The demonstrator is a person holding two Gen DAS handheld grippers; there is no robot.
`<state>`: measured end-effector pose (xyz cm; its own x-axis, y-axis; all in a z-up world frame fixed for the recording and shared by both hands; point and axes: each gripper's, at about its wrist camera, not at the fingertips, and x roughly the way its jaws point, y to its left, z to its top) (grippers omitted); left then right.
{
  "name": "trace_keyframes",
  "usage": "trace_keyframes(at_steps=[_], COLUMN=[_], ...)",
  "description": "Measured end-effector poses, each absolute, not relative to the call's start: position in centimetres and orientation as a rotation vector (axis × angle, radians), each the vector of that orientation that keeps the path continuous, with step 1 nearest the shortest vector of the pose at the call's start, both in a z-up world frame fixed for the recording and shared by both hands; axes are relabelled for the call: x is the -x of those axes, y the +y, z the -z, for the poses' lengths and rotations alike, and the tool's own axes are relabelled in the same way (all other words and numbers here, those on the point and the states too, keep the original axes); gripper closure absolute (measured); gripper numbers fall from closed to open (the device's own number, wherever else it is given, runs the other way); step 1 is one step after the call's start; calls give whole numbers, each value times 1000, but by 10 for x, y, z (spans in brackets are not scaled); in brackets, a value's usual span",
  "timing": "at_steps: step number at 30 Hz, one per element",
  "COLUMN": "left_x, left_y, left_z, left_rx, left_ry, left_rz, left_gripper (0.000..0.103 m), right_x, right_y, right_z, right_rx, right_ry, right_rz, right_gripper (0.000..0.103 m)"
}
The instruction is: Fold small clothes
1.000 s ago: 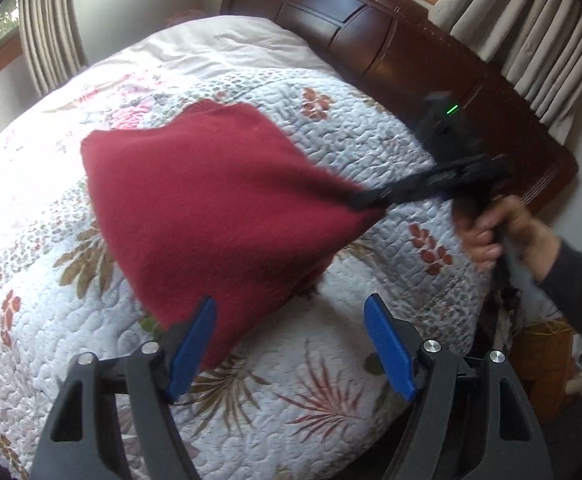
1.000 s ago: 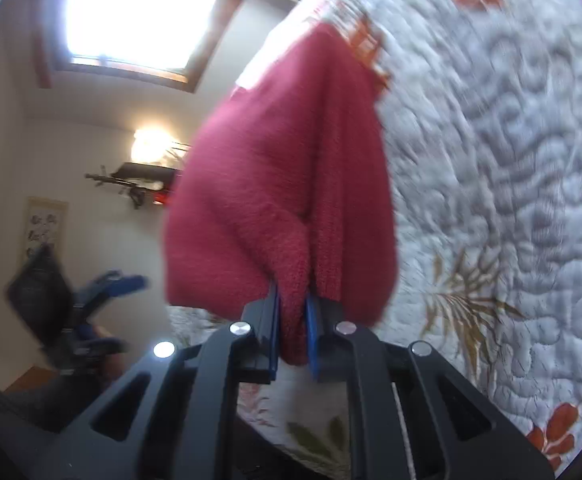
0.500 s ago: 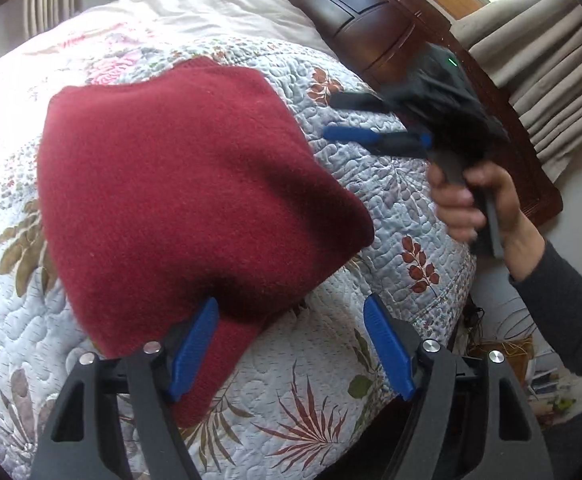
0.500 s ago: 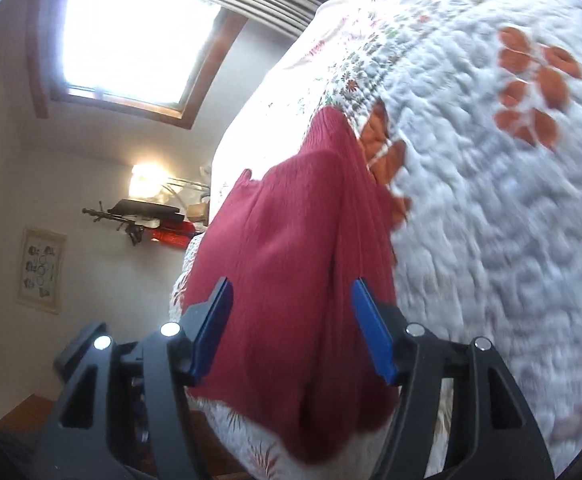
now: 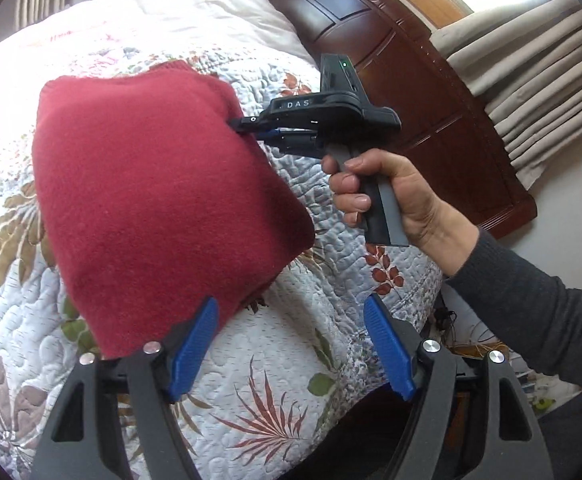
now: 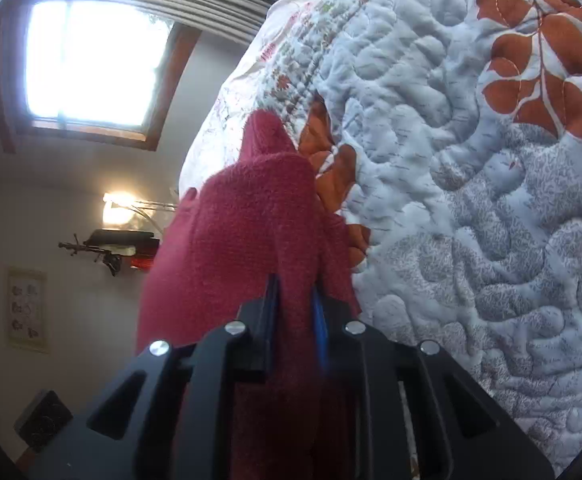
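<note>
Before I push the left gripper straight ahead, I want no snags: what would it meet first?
Probably the red garment: its near corner sits at the left finger of the open left gripper. Between the fingers lies the bare quilt. Depth is unclear.

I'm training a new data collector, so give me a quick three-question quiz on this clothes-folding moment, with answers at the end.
1. True or false: the right gripper is shut on the red garment.
2. Multiple choice: the left gripper is A) shut on the garment, B) open, with one finger against the garment's near edge, C) out of view.
3. Short answer: what does the garment lie on?

Key:
1. True; it pinches the garment's far right edge.
2. B.
3. A floral quilt on the bed, near the wooden headboard.
</note>
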<state>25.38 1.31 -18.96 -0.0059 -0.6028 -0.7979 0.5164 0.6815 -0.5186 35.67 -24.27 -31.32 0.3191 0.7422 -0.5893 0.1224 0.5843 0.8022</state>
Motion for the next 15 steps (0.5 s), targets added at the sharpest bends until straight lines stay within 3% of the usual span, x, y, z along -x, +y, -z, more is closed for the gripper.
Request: trace_keyframes(at_steps=[1,2,8,9,10,11,15], left_x=[-256,-258,-281,-284,-287,-290,-295], left_y=[16,20,36,37,39,39,46], left_z=[185,181,182,186,192,200,216], left_rx=[97,115,249,271,289,296,345], left_ry=[1296,1285,1271,1280,1291,1306,1365], left_rz=[883,882,845,837,823,799,778], left_gripper=[28,28,27,26,25,24,25], right_x=[-352,-345,-270,-261,-257,-256,-245], right_y=[-249,-256,-243,-234,-228,-225,-222], right_z=[307,298,272,276,286,299,328], right_rx=[-891,-883,-808,-785,-770,-769,-830], right_ry=[1192,1177,1200,1217,1242,1273,1315], right_rz=[-478,-469,-582,-581,-572,-558,-534], right_gripper=[64,57,57,61,79,84,89])
